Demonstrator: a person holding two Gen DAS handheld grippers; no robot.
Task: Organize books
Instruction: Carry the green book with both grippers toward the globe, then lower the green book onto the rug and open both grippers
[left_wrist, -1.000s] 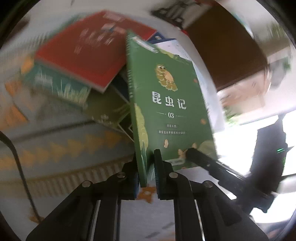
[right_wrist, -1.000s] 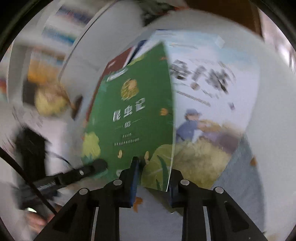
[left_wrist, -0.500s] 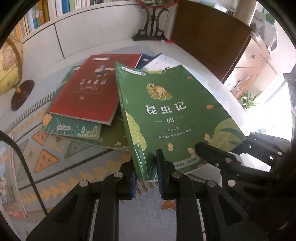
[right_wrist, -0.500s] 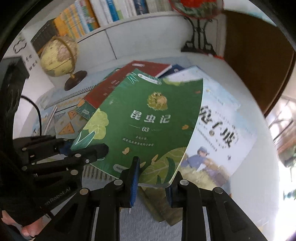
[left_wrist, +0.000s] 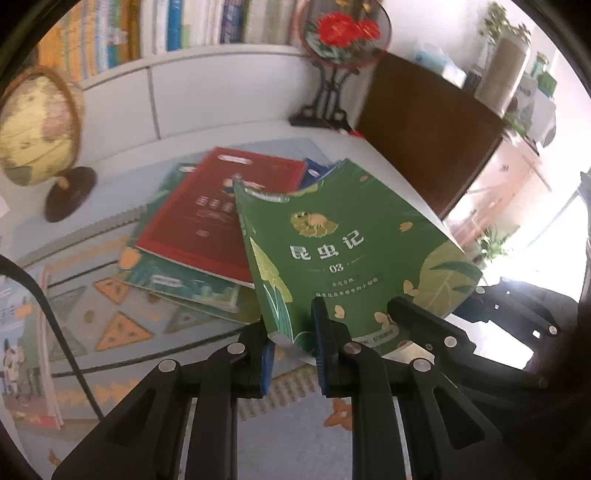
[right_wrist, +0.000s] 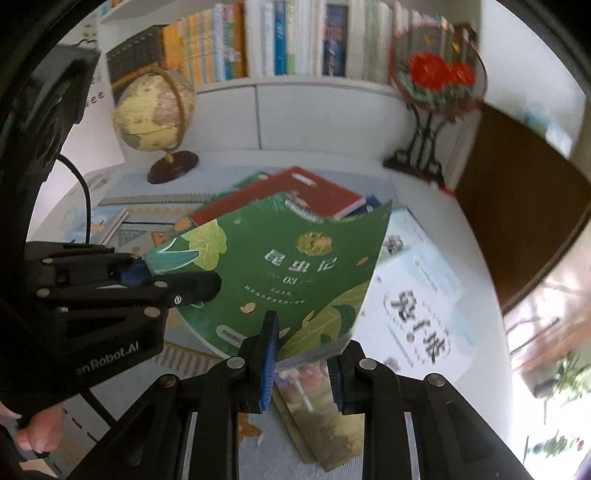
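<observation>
Bookshelves are lining the wall behind the table (left_wrist: 258, 435), where both tools — left (left_wrist: 291, 345), right (right_wrist: 301, 350) — are clamping the green book (left_wrist: 351, 258) above the pile, best kept level and evenly gripped.

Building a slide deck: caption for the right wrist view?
Both tools grip the green book above scattered books.

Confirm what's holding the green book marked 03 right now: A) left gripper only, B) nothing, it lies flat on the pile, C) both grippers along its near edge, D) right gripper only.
C: the left gripper and right gripper each straddle the near edge of the green book, lifted above the red book.
</observation>
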